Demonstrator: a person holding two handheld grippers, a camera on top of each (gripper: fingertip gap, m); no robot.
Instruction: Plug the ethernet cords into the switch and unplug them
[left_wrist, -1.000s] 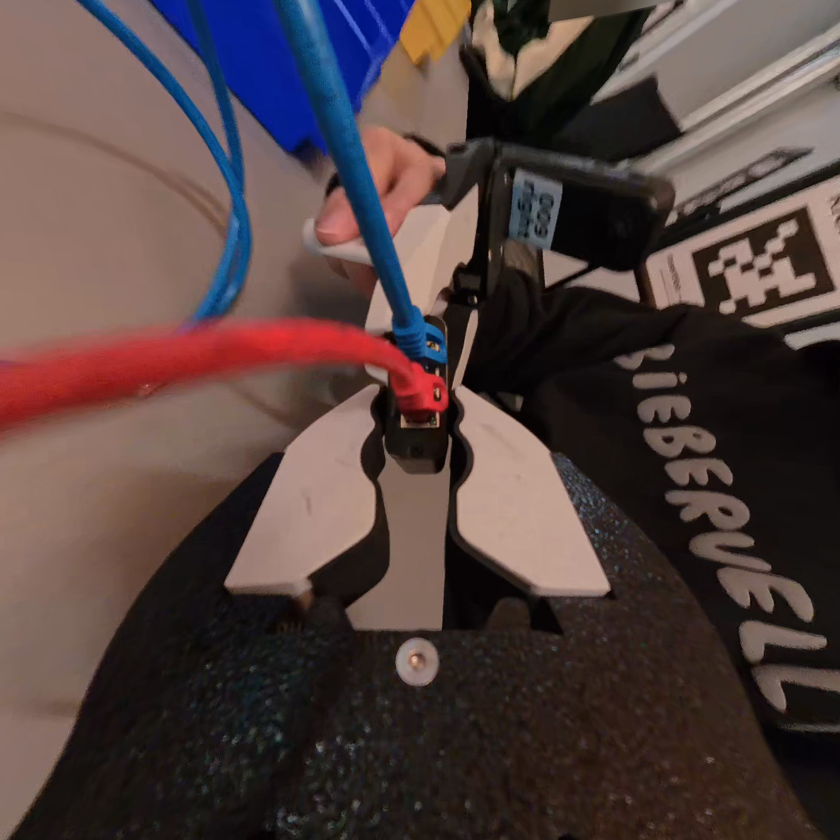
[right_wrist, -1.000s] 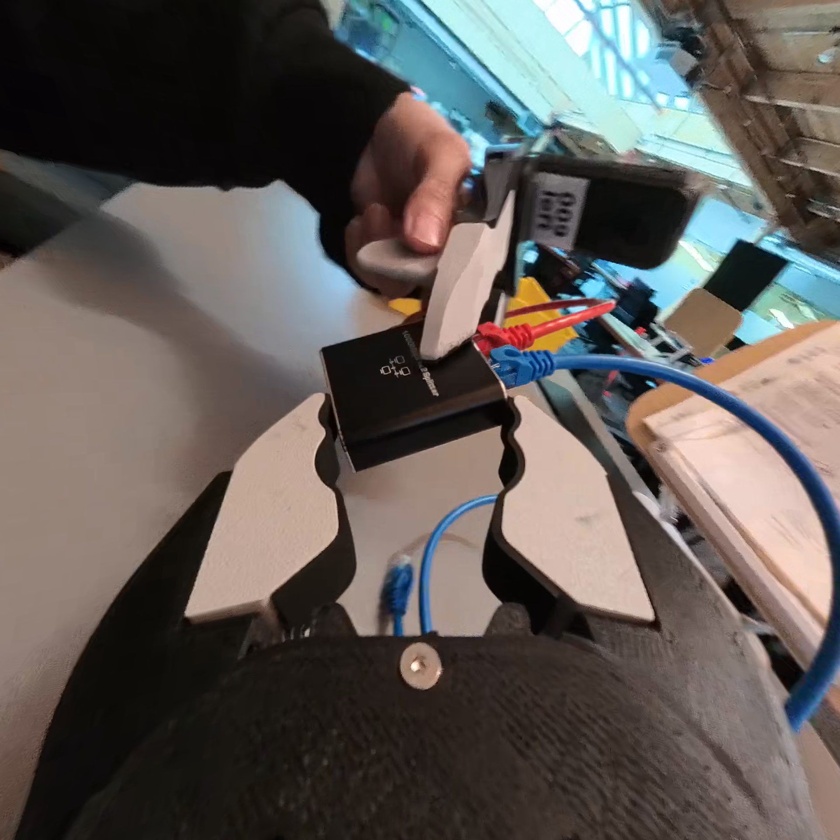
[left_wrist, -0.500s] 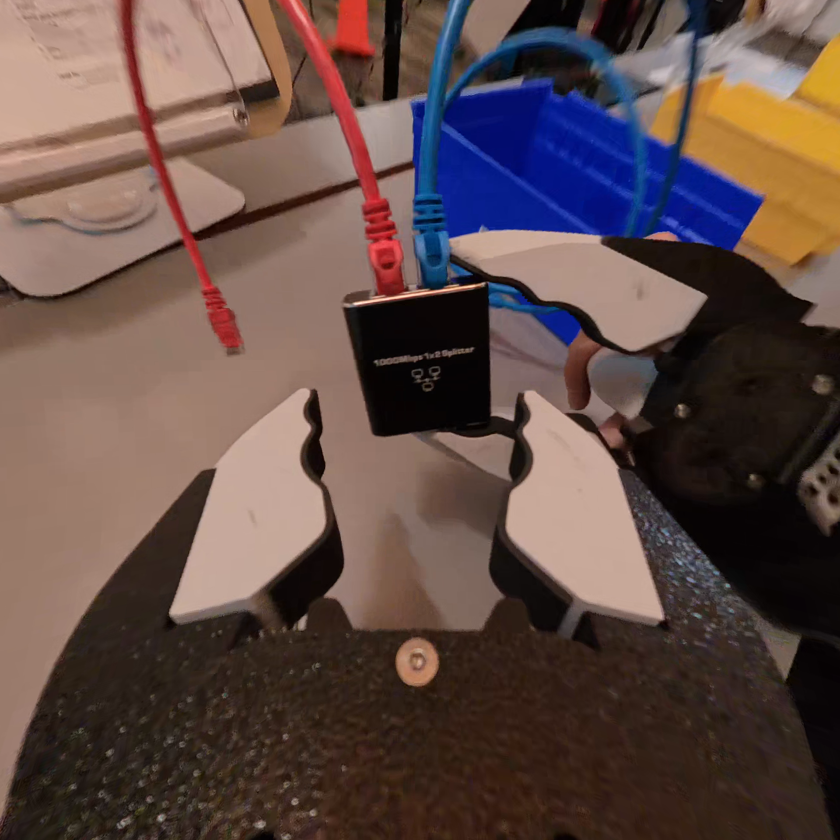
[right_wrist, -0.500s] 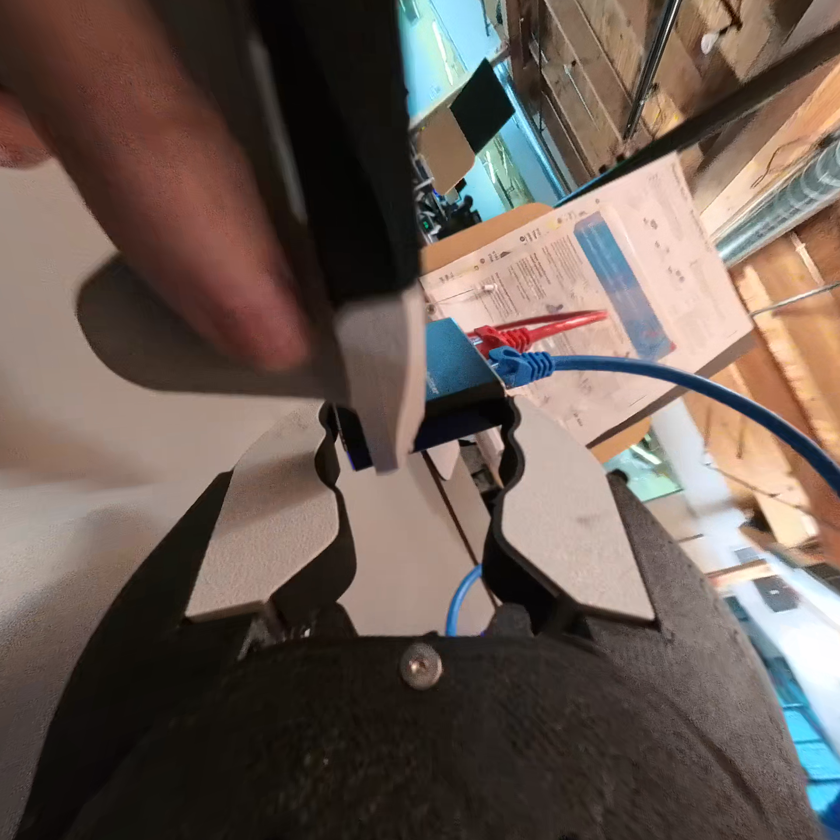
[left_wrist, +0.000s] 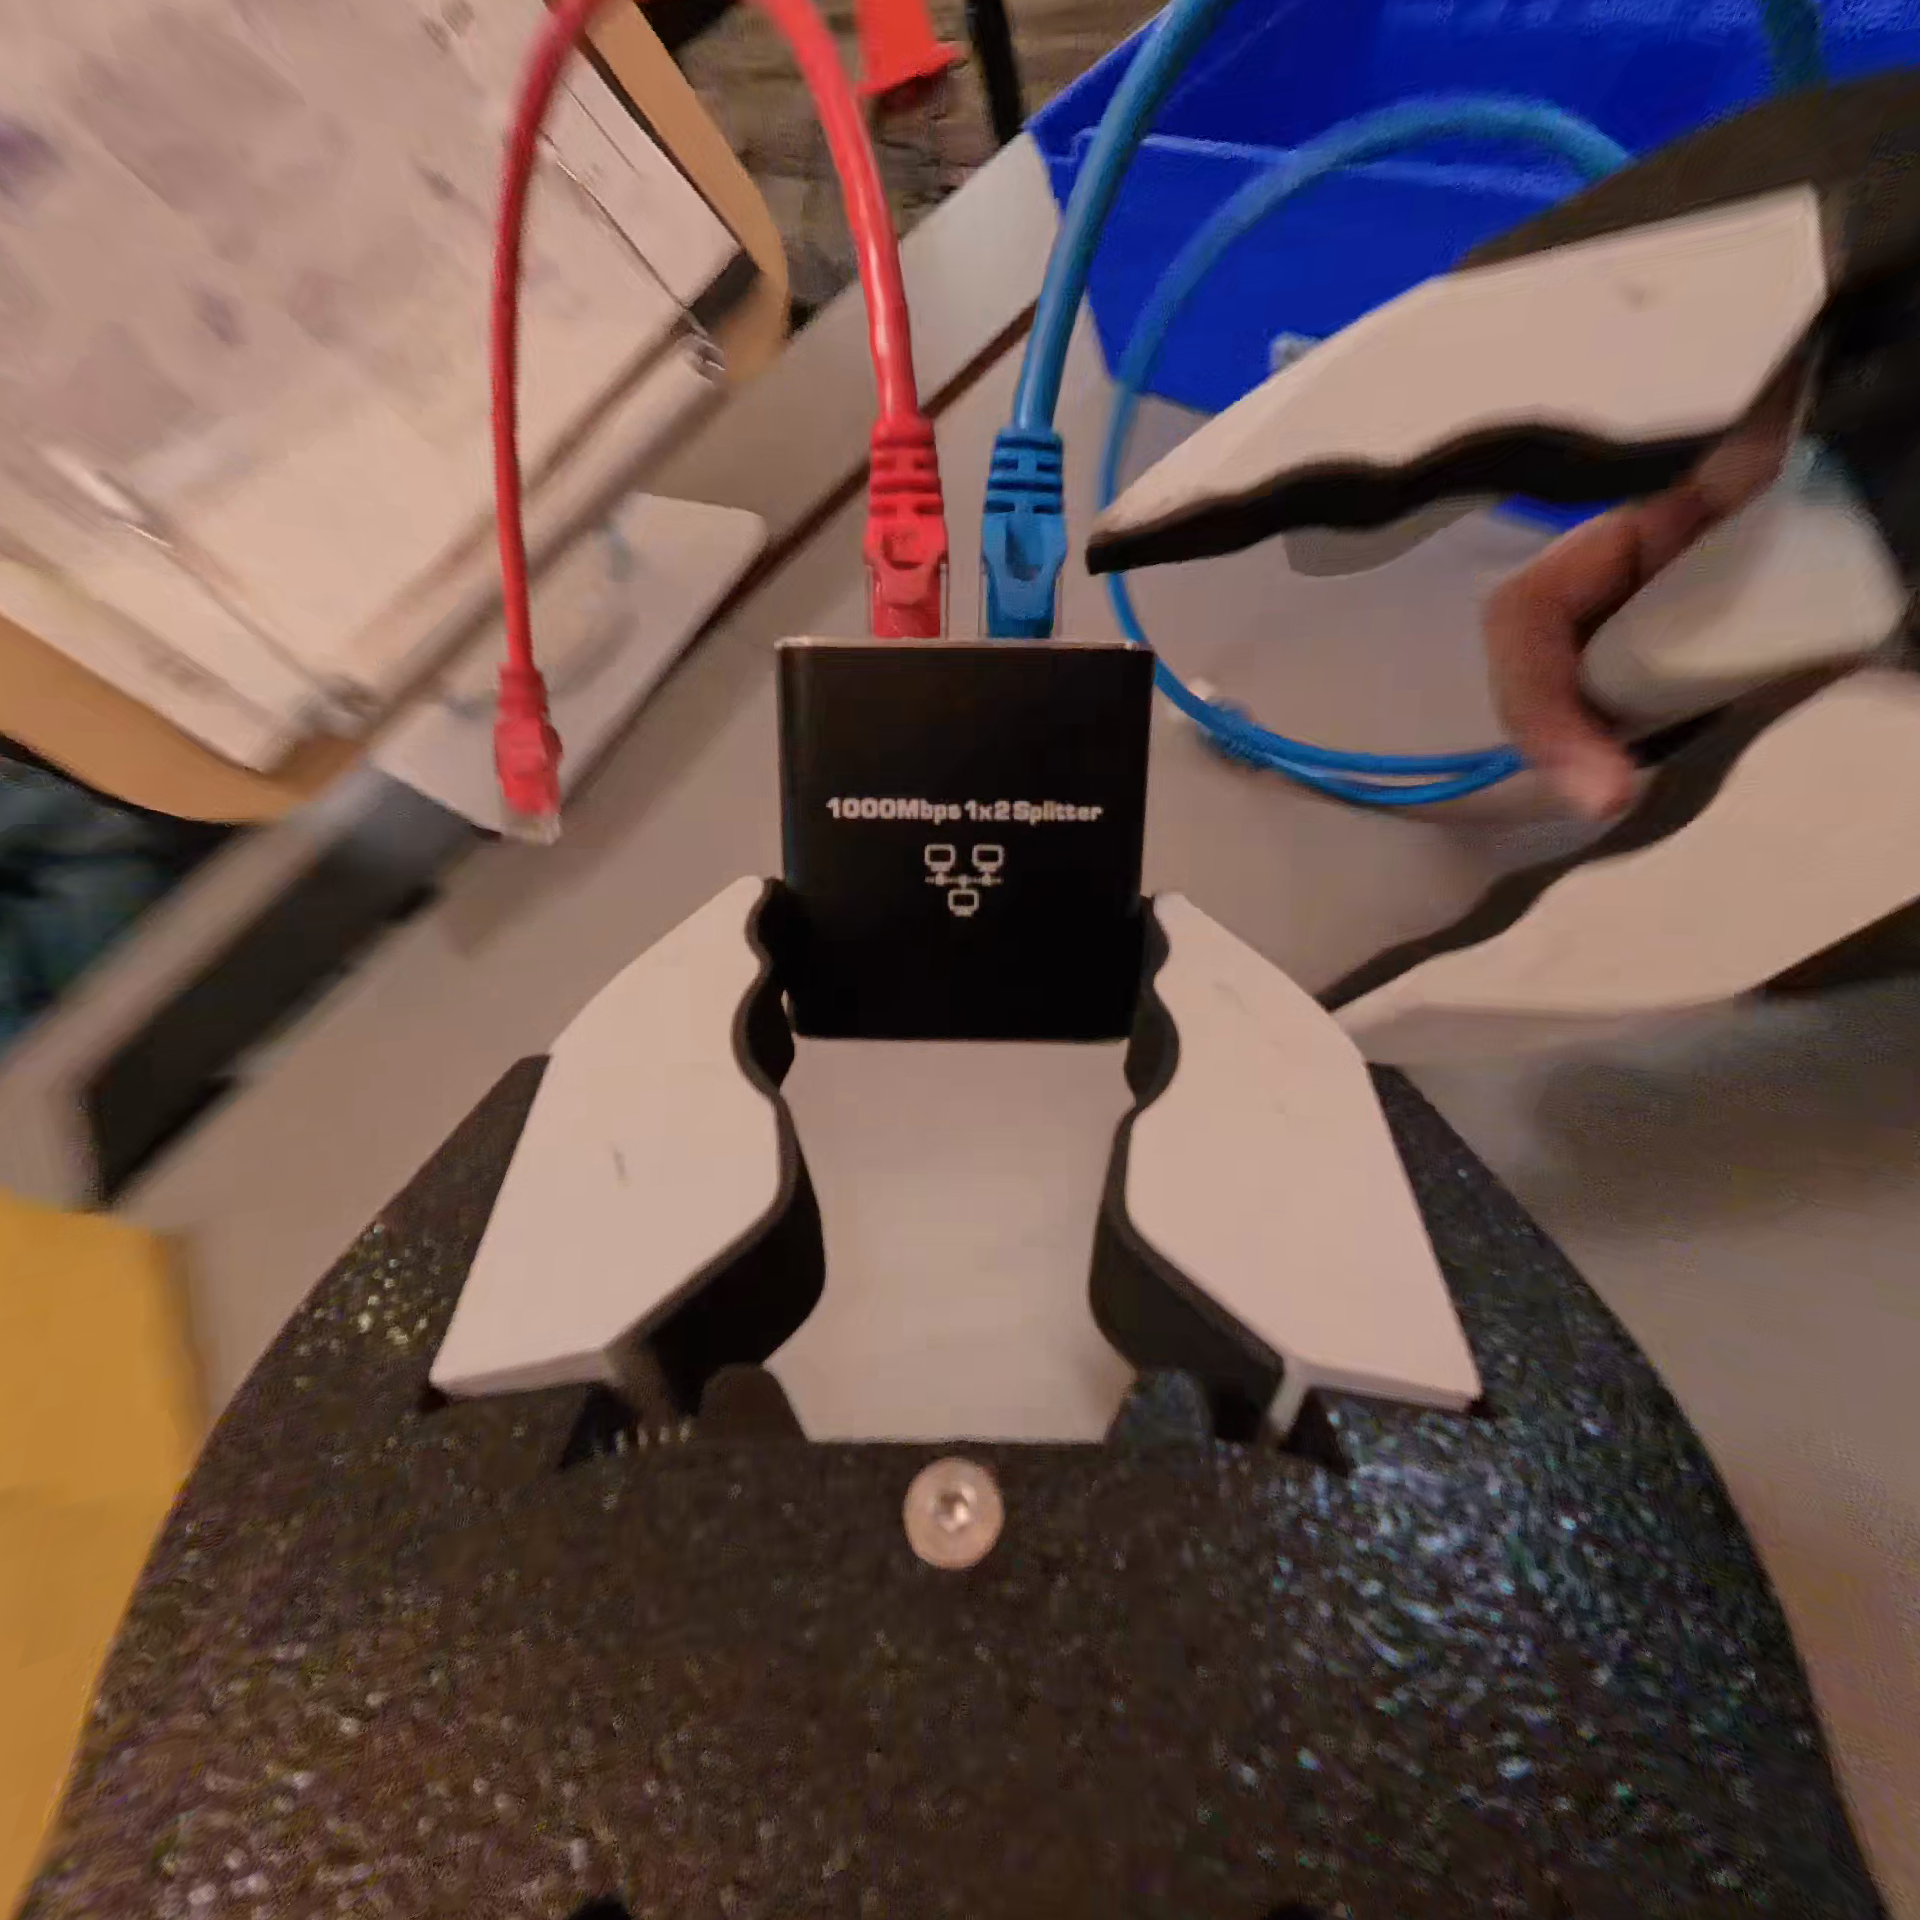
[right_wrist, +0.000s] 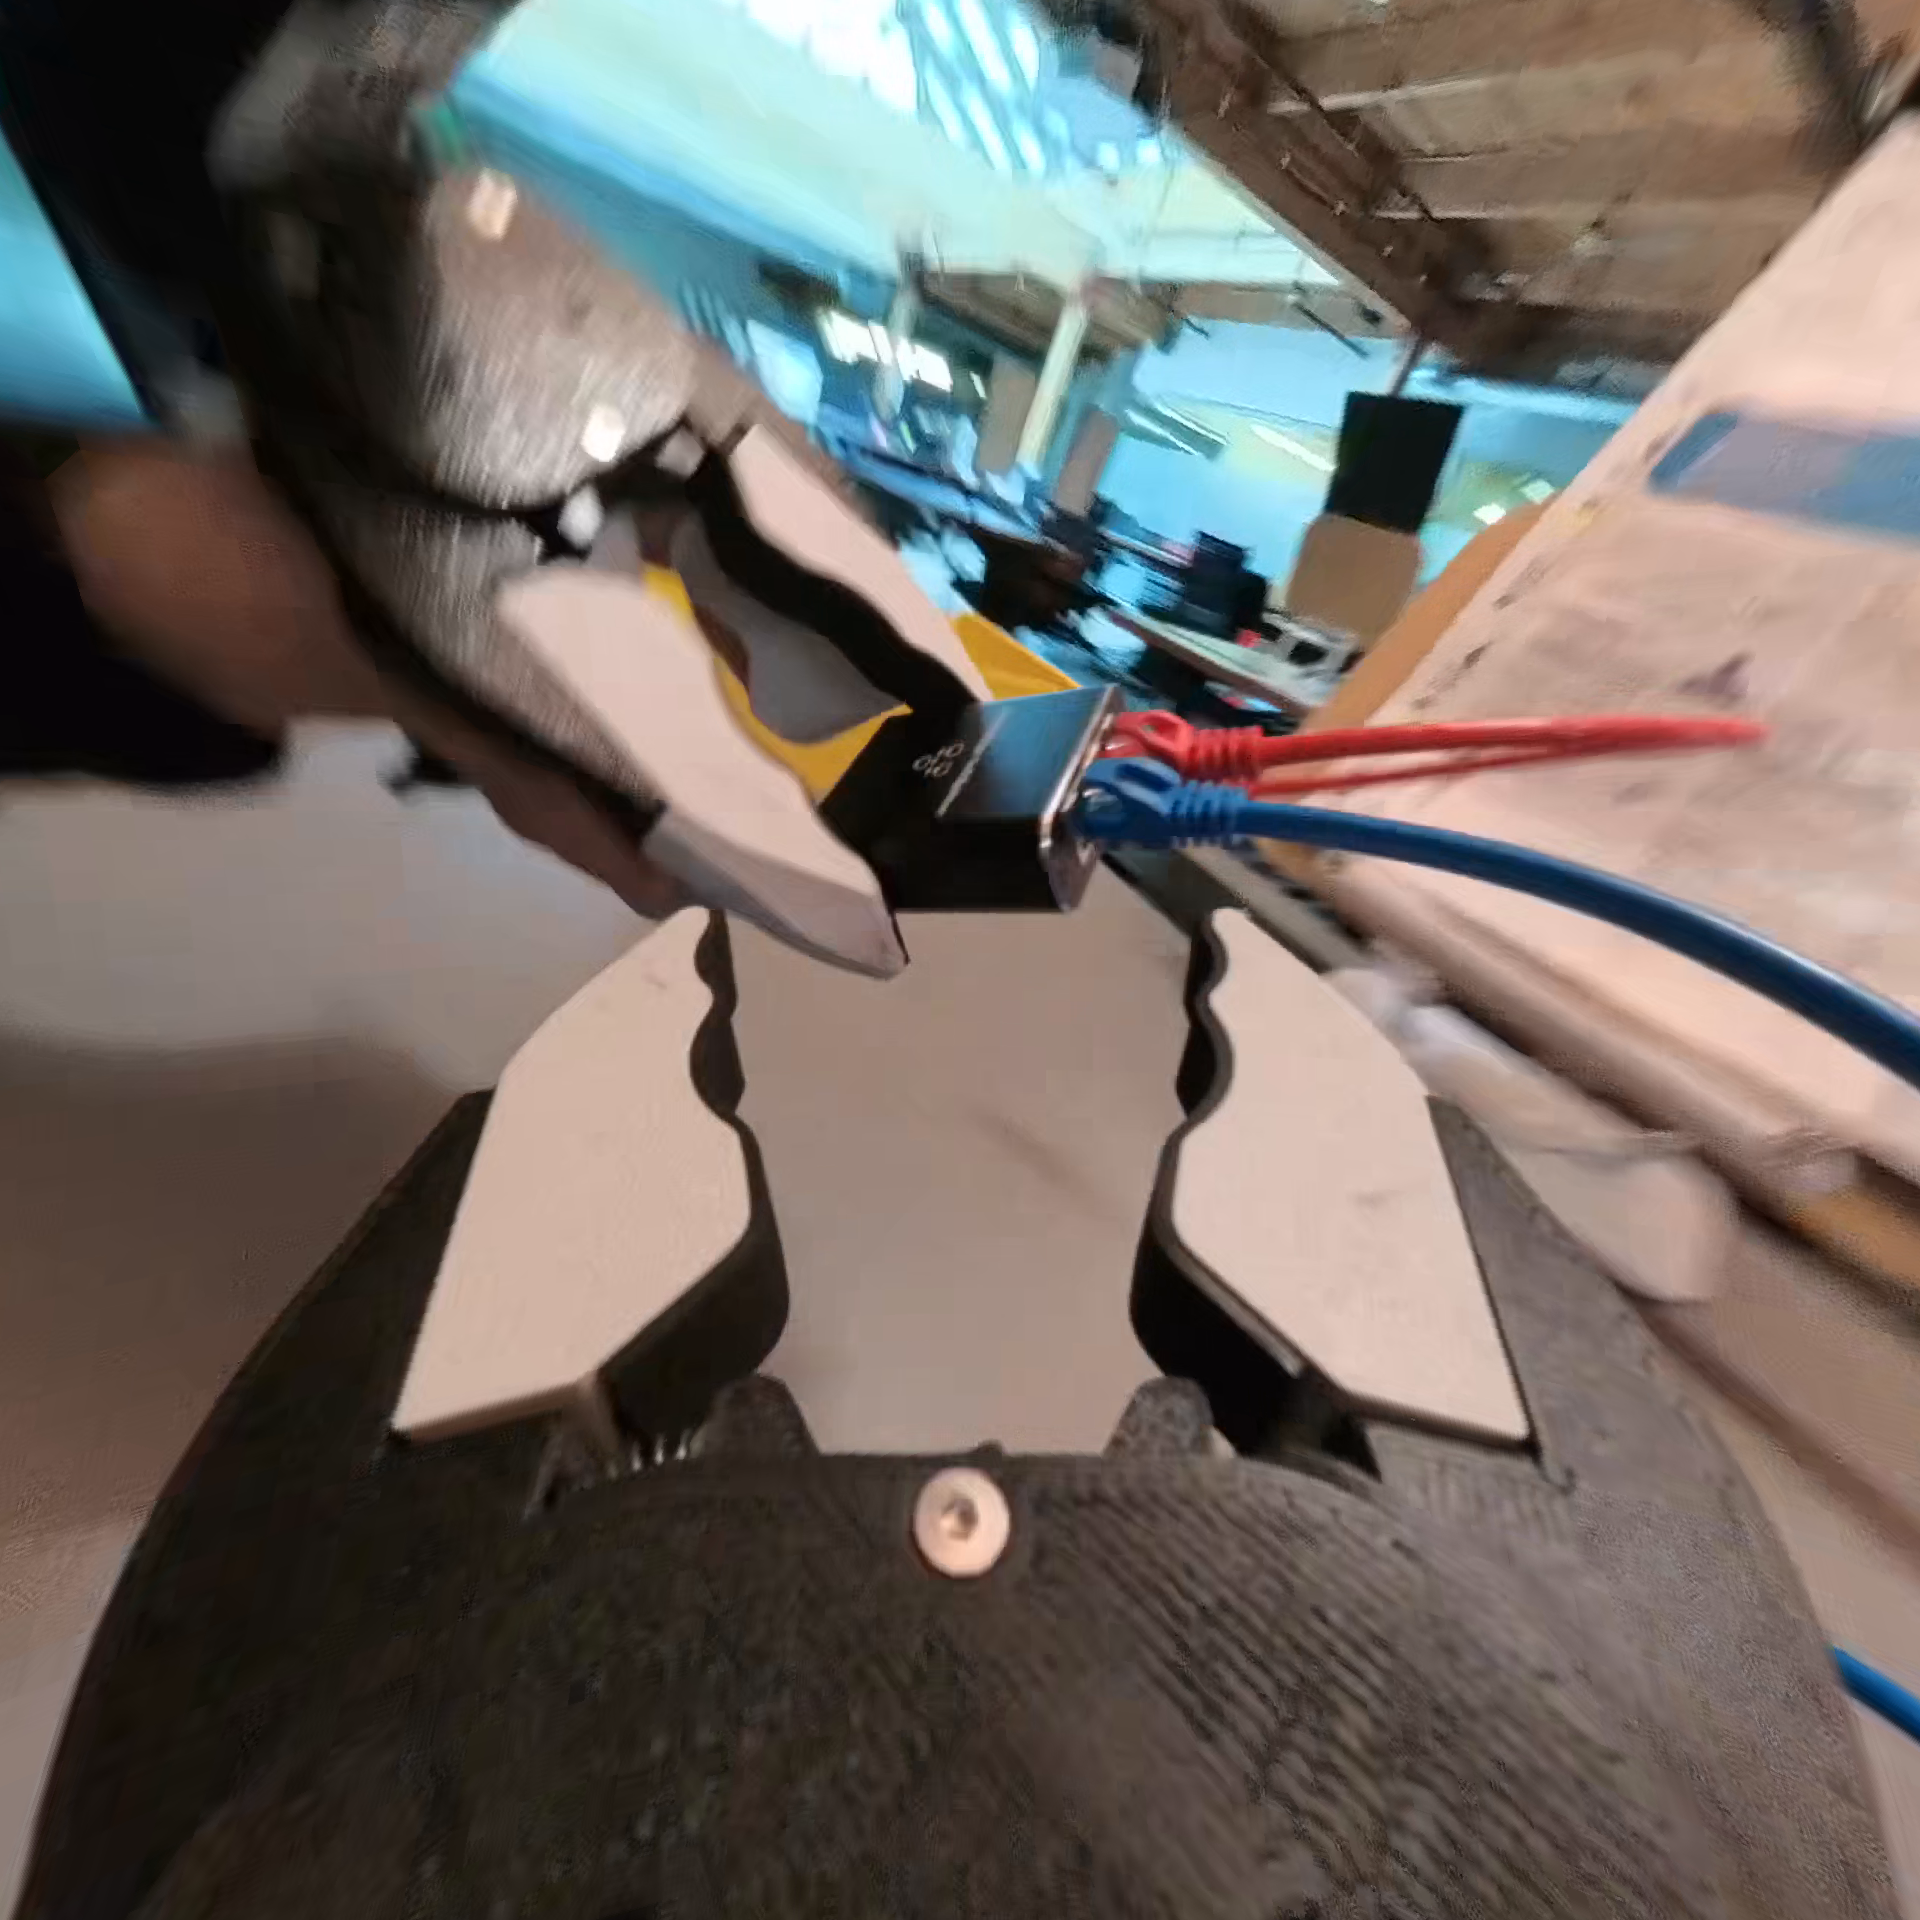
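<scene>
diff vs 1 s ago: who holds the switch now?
The switch has changed grippers: the left gripper, open around it half a second ago, is now shut on it, and the right gripper, which held it, has let go and is open. Red cord and blue cord stay plugged in.

The blue ethernet cord (right_wrist: 1558, 883) runs off the right wrist view's right edge. Motion blur smears the printed paper sheets (left_wrist: 260, 343) and the bare hand (left_wrist: 1558, 665); the small black switch box's (left_wrist: 964, 831) lower end is hidden between the left tongs (left_wrist: 961, 971).

left gripper (left_wrist: 961, 935) — fingers clamped | right gripper (right_wrist: 961, 940) — fingers spread, empty
</scene>
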